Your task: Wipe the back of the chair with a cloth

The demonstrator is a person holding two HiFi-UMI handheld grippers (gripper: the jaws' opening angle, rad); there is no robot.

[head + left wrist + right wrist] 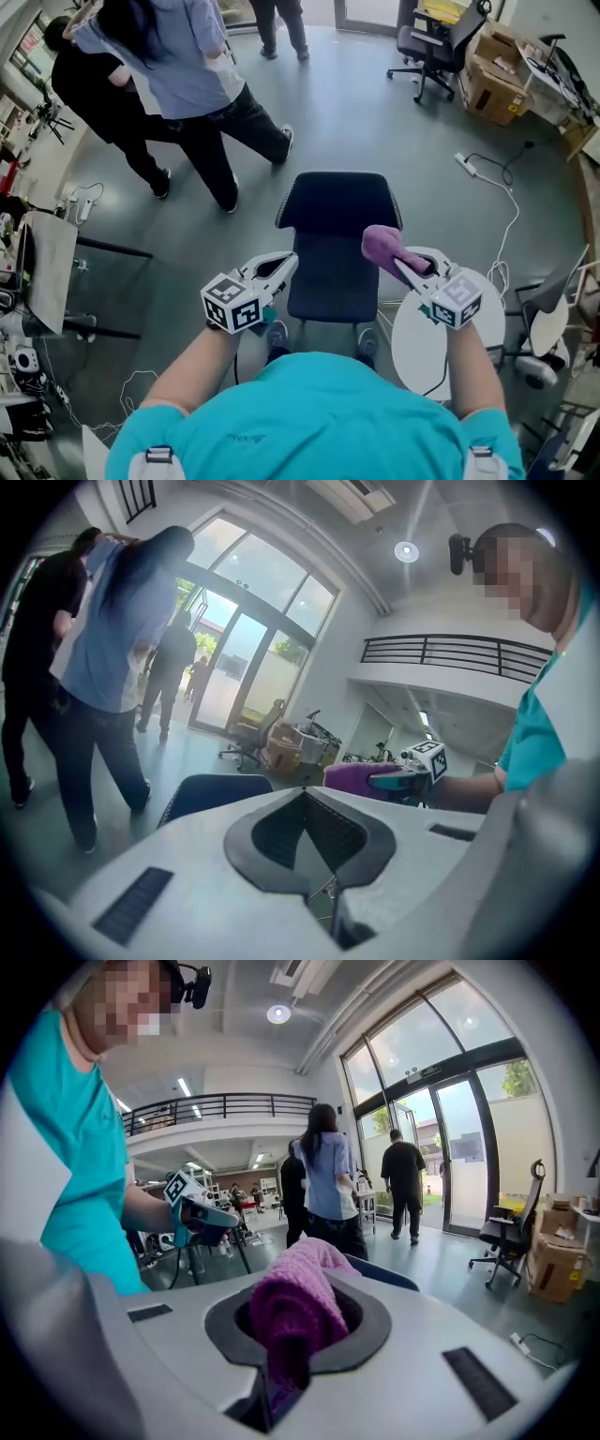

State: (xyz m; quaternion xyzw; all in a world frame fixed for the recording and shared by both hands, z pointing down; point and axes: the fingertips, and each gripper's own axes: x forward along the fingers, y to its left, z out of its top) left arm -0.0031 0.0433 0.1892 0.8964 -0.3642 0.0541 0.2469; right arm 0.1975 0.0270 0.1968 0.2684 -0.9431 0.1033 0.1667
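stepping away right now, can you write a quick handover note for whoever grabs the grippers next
Left gripper: jaws shut with nothing between them, held at the chair's left side.
Right gripper: shut on the purple cloth, held at the chair's right side.
Chair: dark, standing on the floor right in front of the person, between the two grippers.
Done: the cloth is in the right gripper and at the chair.
Left: the cloth looks raised off the chair, with no clear contact. The whole wipe probably remains: lay the cloth on the chair's back and sweep across it.
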